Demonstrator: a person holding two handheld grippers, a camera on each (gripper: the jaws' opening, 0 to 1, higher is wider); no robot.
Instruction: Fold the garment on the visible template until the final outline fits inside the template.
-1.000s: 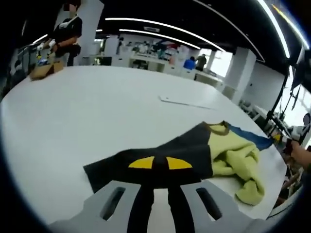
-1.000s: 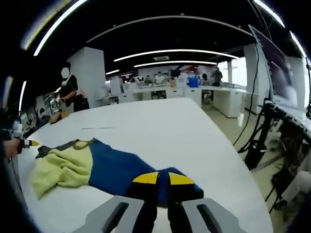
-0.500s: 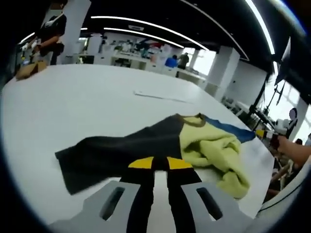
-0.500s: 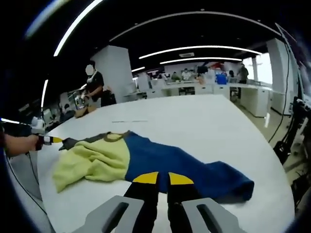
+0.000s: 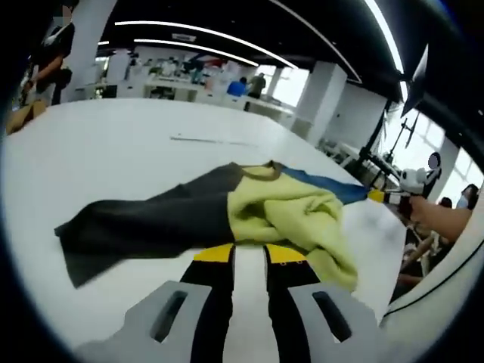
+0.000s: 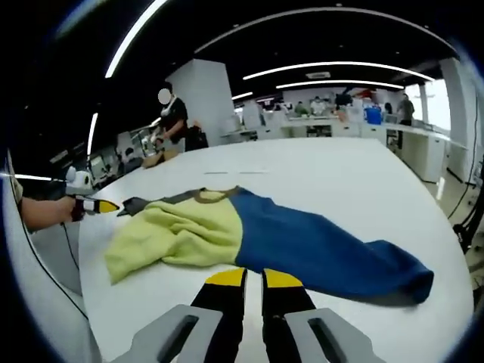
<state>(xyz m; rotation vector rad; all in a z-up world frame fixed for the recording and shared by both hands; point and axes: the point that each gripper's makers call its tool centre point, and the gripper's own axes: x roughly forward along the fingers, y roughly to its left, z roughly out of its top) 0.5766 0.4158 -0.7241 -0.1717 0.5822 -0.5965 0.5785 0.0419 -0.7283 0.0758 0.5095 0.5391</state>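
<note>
The garment lies crumpled on the white table point(image 5: 113, 151). Its dark grey sleeve point(image 5: 136, 227) stretches left, a yellow-green body point(image 5: 291, 215) is bunched in the middle, and a blue sleeve point(image 5: 325, 185) points away. In the right gripper view the yellow-green body point(image 6: 181, 234) sits left and the blue sleeve point(image 6: 333, 253) runs right. My left gripper point(image 5: 249, 255) hovers just short of the yellow part, jaws close together and holding nothing. My right gripper point(image 6: 254, 278) sits just before the blue cloth, also shut and empty. Each gripper shows in the other's view, the right gripper point(image 5: 389, 197) and the left gripper point(image 6: 91, 205), each in a hand.
A thin flat sheet point(image 5: 204, 140) lies farther out on the table, also visible as the sheet point(image 6: 227, 172). A person point(image 6: 174, 121) stands at the far end beside a brown item point(image 6: 155, 159). The table edge point(image 6: 83, 302) drops off near my hands. Desks and equipment fill the background.
Both grippers have drawn back from the sleeve ends they were over. The left view has swung toward the yellow middle. The blue sleeve now lies stretched out farther right.
</note>
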